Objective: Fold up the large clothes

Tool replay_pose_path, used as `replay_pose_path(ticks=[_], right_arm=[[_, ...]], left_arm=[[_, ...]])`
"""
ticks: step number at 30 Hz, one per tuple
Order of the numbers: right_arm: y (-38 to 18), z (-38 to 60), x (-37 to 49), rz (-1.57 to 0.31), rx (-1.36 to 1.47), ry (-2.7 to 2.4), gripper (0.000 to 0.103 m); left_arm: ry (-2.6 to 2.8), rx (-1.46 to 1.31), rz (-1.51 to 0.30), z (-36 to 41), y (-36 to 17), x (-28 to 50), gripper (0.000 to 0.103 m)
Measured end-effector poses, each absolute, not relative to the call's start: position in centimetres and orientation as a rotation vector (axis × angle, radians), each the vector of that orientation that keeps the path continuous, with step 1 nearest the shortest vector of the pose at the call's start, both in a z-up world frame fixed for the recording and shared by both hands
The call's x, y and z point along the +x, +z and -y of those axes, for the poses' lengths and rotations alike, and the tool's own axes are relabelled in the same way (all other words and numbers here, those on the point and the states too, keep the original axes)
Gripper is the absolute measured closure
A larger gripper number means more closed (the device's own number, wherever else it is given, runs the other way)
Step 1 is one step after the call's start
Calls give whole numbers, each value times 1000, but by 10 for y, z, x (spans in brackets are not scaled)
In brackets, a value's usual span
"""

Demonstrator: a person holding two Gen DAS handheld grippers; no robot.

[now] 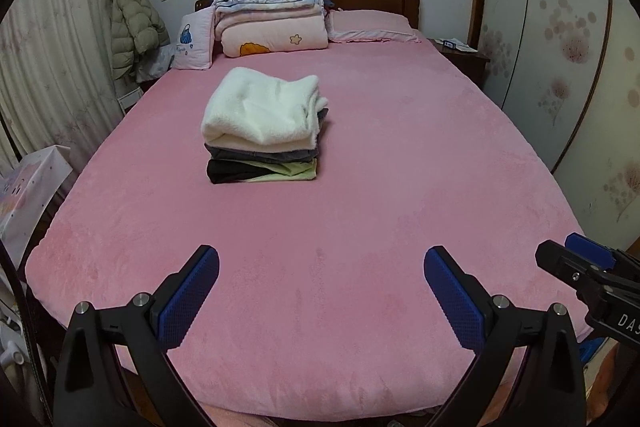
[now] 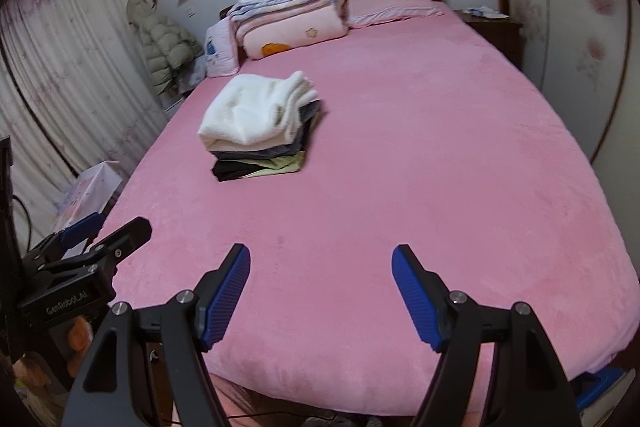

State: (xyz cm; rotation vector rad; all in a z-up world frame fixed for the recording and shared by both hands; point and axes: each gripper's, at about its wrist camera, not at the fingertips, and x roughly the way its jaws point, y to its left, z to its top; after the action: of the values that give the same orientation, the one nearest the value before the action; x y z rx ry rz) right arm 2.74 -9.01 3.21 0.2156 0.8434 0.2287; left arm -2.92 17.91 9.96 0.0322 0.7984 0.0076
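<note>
A neat stack of folded clothes (image 1: 262, 131), white fleece on top, sits mid-bed on the pink blanket (image 1: 360, 227), while near the foot the left gripper (image 1: 322, 301) and right gripper (image 2: 321, 297) hover spread apart, empty.

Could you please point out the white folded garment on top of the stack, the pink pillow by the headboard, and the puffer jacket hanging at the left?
white folded garment (image 1: 260, 111): left wrist view, middle of its top face.
pink pillow (image 1: 370, 23): left wrist view, middle of its top.
puffer jacket (image 2: 166, 45): right wrist view, its quilted body.
</note>
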Motion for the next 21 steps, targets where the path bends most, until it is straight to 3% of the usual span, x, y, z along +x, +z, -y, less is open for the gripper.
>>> replay_pose_path(ticks=[21], right_arm=[[4,100,-11,-768,196,141,29]], left_arm=[[-8,-35,-842,-175,58,-45,1]])
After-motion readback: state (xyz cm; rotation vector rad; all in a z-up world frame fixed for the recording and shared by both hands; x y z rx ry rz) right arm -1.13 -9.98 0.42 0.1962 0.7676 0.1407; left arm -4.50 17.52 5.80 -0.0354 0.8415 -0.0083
